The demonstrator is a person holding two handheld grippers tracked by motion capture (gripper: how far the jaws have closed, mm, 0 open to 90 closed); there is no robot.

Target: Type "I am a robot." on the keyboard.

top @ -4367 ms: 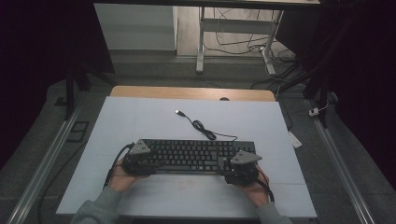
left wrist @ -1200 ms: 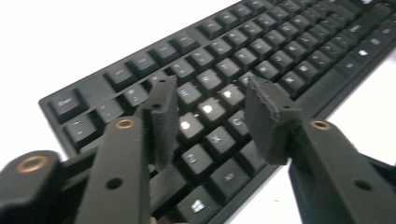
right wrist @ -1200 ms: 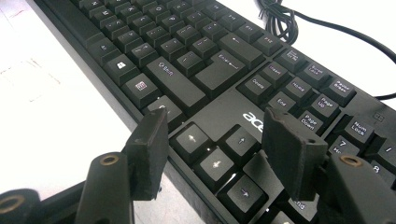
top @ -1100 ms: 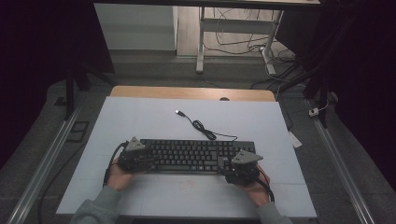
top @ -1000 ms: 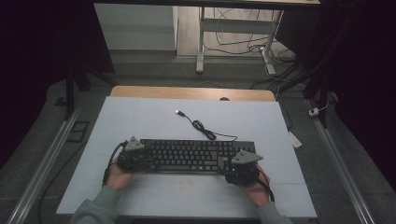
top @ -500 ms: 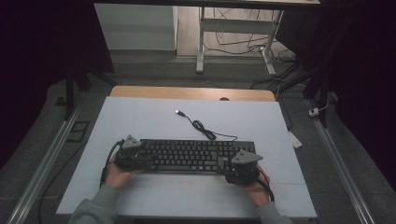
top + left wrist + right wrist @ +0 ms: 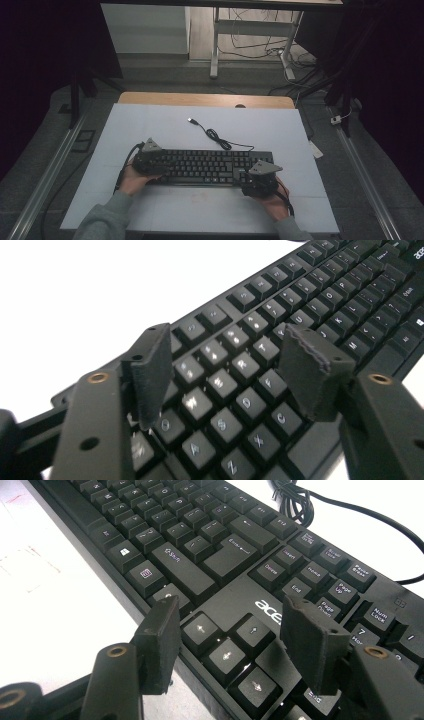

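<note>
While the person's forearms reach in from the near edge, a black keyboard [image 7: 207, 166] lies flat on the white counter [image 7: 150, 125], roughly midway across it and toward the near side, its long axis running left to right. Left hand-held gripper [image 7: 146, 161]: poised over the keyboard's left end; its jaws have just been closing a little yet stand apart, hanging above the letter keys [image 7: 225, 385] with nothing pressed between the pads. Right hand-held gripper [image 7: 260, 180]: poised over the keyboard's right end, jaws likewise apart; in the right gripper view they stand above the arrow keys [image 7: 225, 652], beside the maker's lettering, gripping nothing. Each hand-held gripper carries a grey three-cornered plate on top. Keyboard cable [image 7: 220, 140]: runs from the rear edge, bunches in a small coil just behind the keyboard, and ends in a plug [image 7: 192, 120] lying loose on the counter farther back.
</note>
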